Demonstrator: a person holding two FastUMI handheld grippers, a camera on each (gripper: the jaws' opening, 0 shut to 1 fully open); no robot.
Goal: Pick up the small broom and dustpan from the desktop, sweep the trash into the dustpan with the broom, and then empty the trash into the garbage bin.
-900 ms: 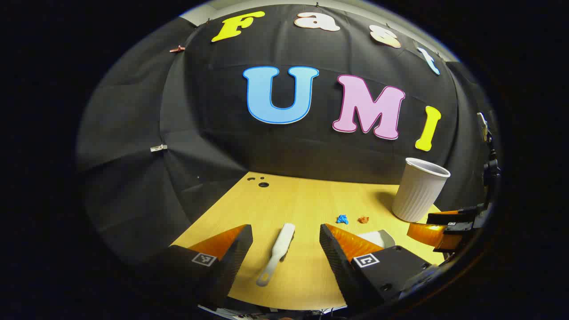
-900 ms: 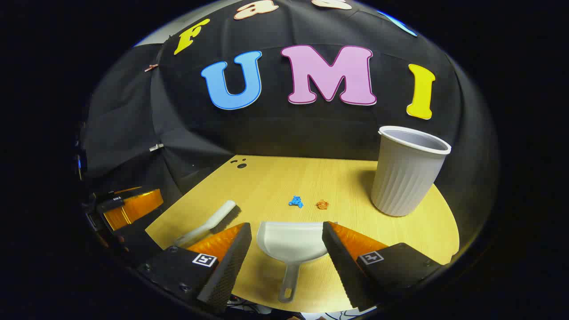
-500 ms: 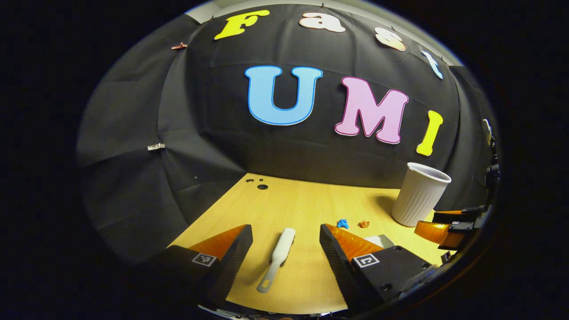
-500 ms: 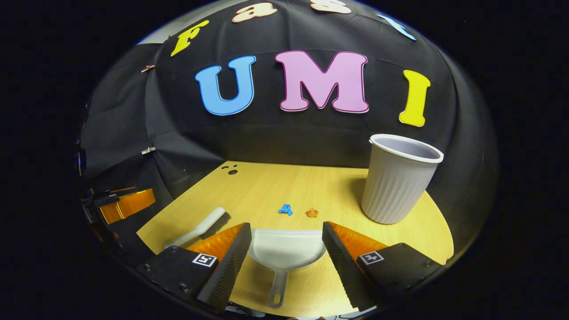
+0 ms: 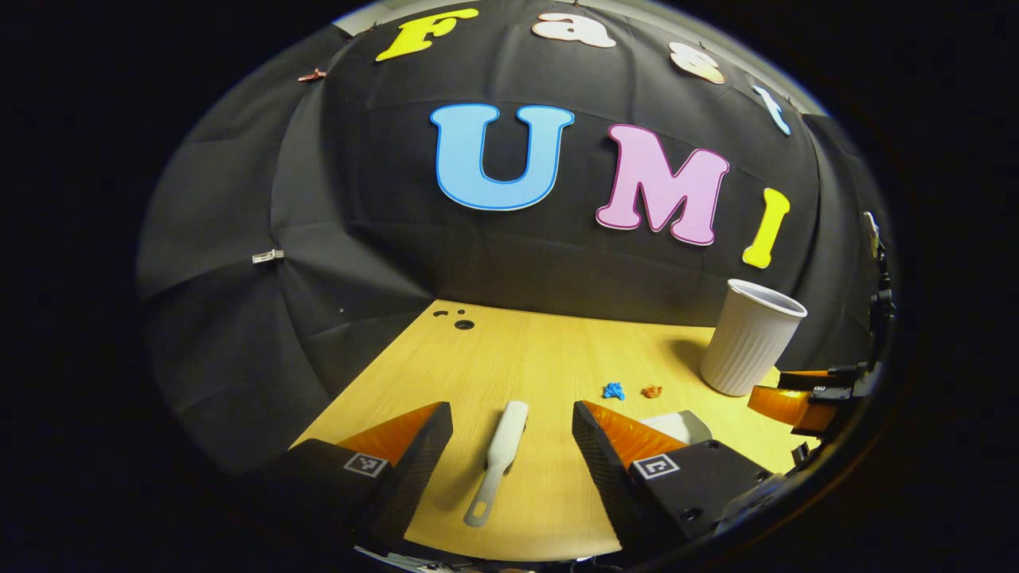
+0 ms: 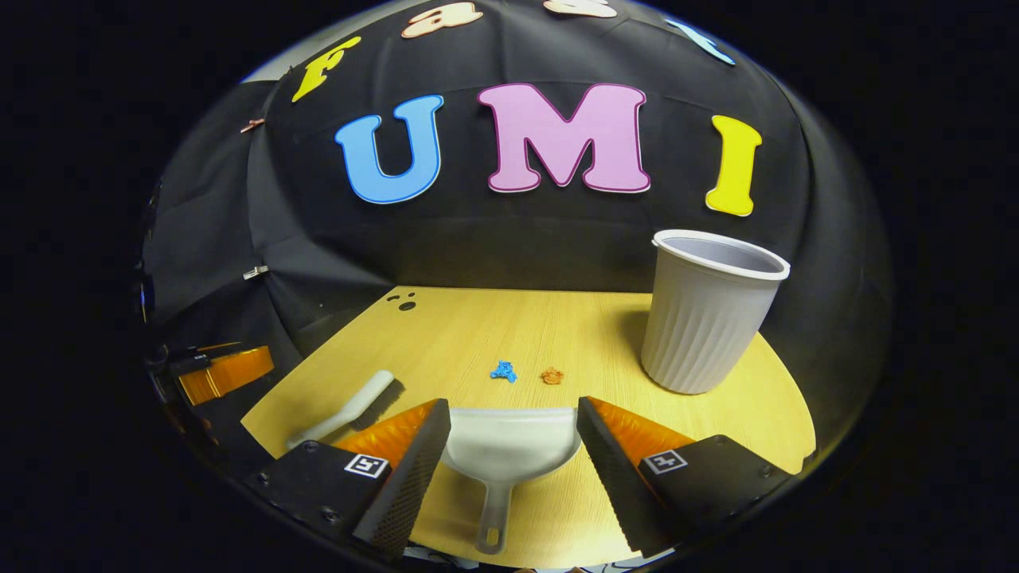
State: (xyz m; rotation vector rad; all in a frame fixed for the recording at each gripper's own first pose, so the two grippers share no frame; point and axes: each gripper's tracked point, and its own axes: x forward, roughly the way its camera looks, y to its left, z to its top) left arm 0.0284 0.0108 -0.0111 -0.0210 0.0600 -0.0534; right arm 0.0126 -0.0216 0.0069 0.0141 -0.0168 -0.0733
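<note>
A: Which way does the small white plastic broom (image 5: 499,455) lie?

B: Flat on the pale wooden bench (image 5: 525,358), lengthwise between the wide-open fingers of the left hand-held gripper (image 5: 512,442), its looped handle end nearest, its head pointing away toward the wall.

A: And the white plastic dustpan (image 6: 504,446)?

B: Flat between the wide-open right hand-held gripper (image 6: 513,442), handle toward the camera, mouth facing the blue scrap (image 6: 502,371) and orange scrap (image 6: 552,376). Beyond, the ribbed white plastic bin (image 6: 704,314) stands upright.

A: Any change?

B: The right gripper has backed off slightly, so the dustpan sits lower between its fingers.
</note>
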